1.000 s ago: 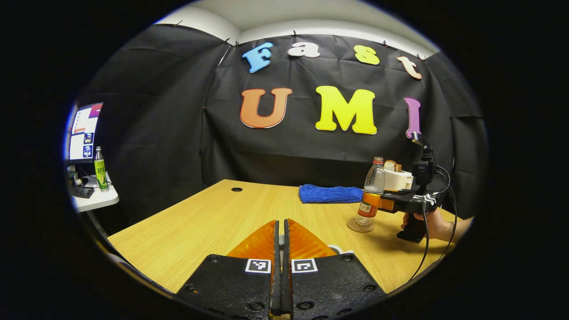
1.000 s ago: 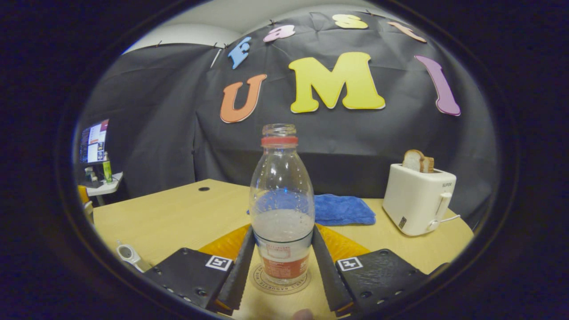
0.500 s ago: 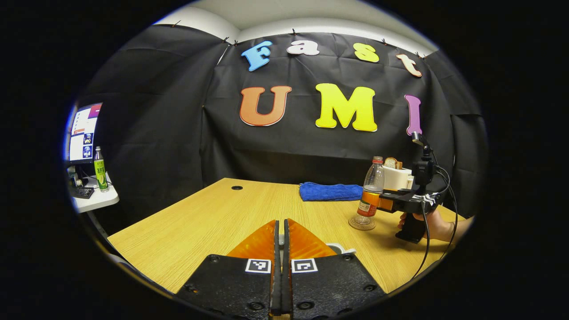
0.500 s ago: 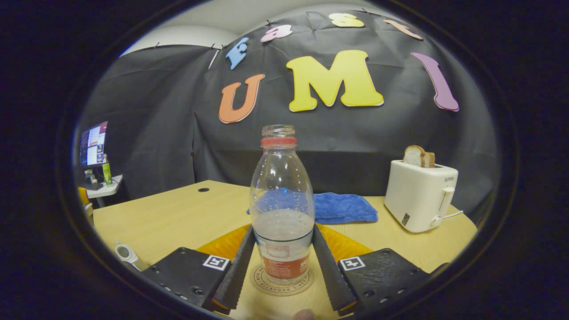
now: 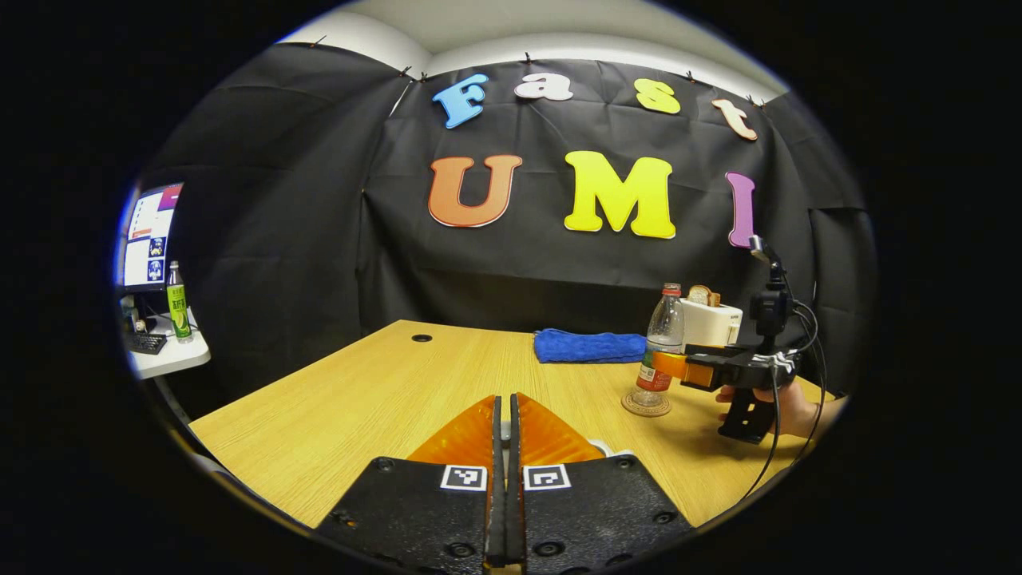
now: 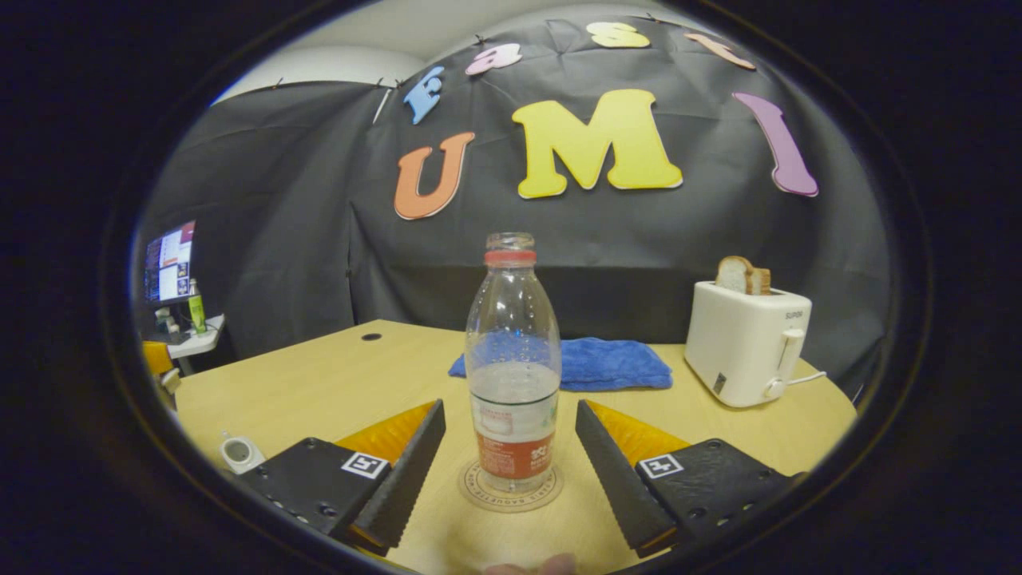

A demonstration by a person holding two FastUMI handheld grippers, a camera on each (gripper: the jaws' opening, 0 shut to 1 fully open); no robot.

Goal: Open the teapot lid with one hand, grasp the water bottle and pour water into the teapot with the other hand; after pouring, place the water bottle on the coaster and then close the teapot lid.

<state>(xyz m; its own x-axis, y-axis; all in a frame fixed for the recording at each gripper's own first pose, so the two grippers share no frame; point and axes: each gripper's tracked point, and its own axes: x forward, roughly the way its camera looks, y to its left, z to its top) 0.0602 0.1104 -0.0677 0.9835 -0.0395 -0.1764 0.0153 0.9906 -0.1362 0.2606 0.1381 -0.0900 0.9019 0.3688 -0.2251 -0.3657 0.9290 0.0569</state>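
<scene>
The clear water bottle point(image 6: 512, 375), partly full with a red label, stands upright on the round coaster point(image 6: 511, 487). My right gripper point(image 6: 509, 409) is open, its fingers on either side of the bottle and apart from it. In the left gripper view the same bottle point(image 5: 661, 343) and coaster point(image 5: 646, 406) sit at the right, with the right gripper point(image 5: 669, 365) and the hand holding it just behind them. My left gripper point(image 5: 501, 415) is shut on the teapot lid, whose white edge point(image 5: 611, 450) peeks out under its fingers. A white piece of the teapot point(image 6: 238, 455) shows at lower left.
A blue cloth point(image 6: 595, 363) lies at the back of the wooden table point(image 6: 335, 391). A white toaster point(image 6: 746, 343) with bread stands at back right. A side desk point(image 5: 164, 355) with a monitor and green bottle is off to the left.
My right gripper has opened, let go of the bottle and drawn back a little; the bottle stays on the coaster. The left gripper has hardly moved.
</scene>
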